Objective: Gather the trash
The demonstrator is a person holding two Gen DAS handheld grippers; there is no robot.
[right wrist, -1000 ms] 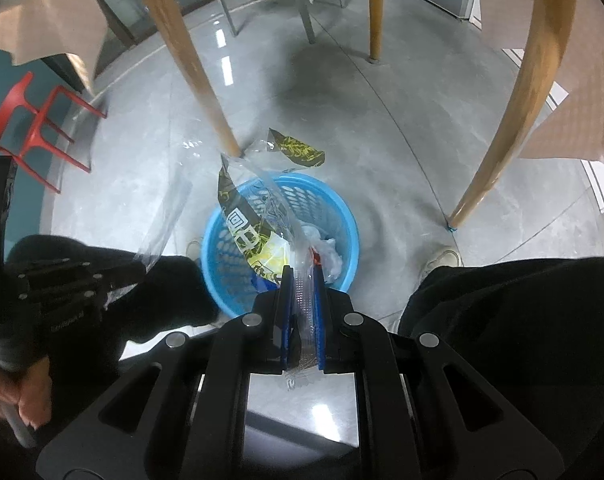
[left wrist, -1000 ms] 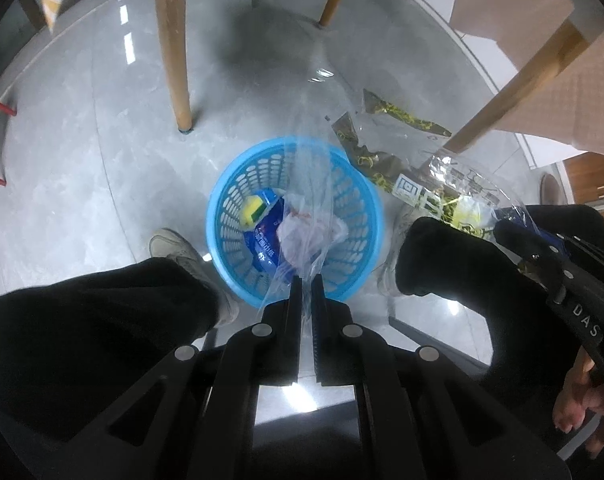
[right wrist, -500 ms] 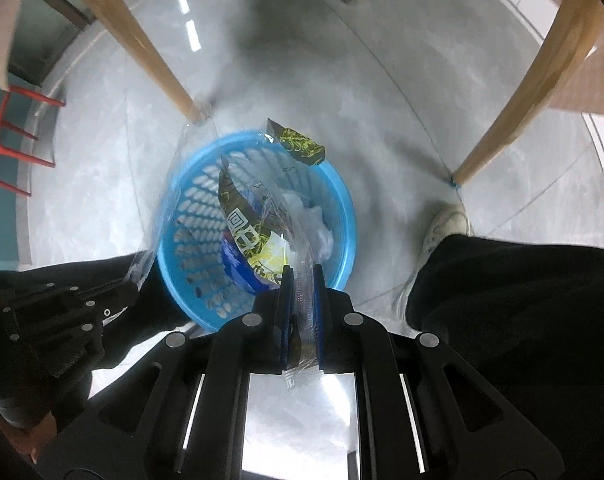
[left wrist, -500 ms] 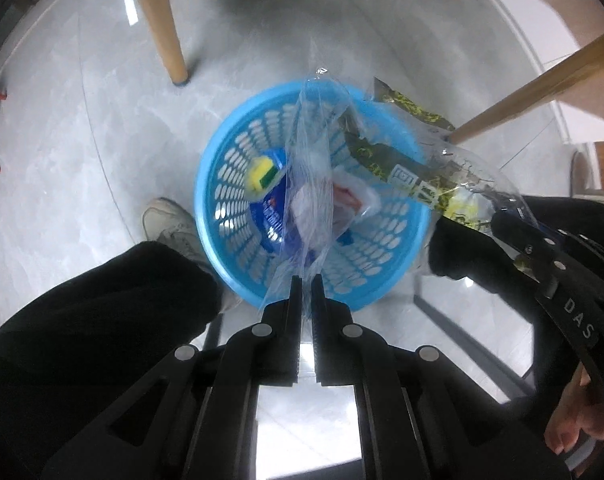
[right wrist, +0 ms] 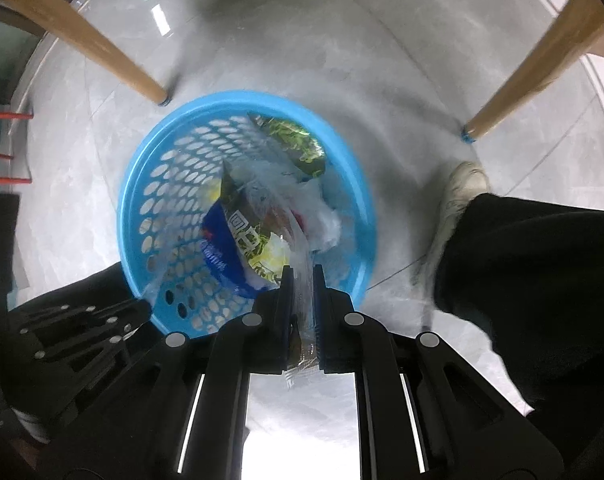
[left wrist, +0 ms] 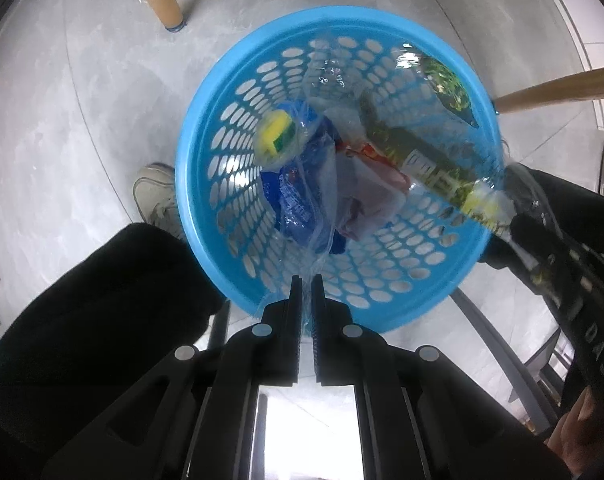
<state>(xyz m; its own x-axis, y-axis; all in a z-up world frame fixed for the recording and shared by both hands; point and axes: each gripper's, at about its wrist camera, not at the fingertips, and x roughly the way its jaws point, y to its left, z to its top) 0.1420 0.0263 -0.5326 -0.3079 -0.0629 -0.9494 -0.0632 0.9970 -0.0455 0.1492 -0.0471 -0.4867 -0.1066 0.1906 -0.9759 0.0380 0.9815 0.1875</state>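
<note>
The task looks near its end. The left gripper [left wrist: 306, 280] has its jaws closed on a clear bag [left wrist: 322, 200], the right gripper [right wrist: 300, 276] on a green wrapper [right wrist: 253, 236]; both pieces hang over the blue basket [left wrist: 205, 128], which already holds other trash [left wrist: 297, 196] at its bottom. Release is left. Compared with a second ago, both grippers are lower and directly above the basket.

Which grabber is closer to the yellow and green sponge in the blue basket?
Left, probably. The left gripper hangs over the round blue plastic basket's near rim, facing the yellow-green sponge; the right gripper comes from the opposite side.
</note>
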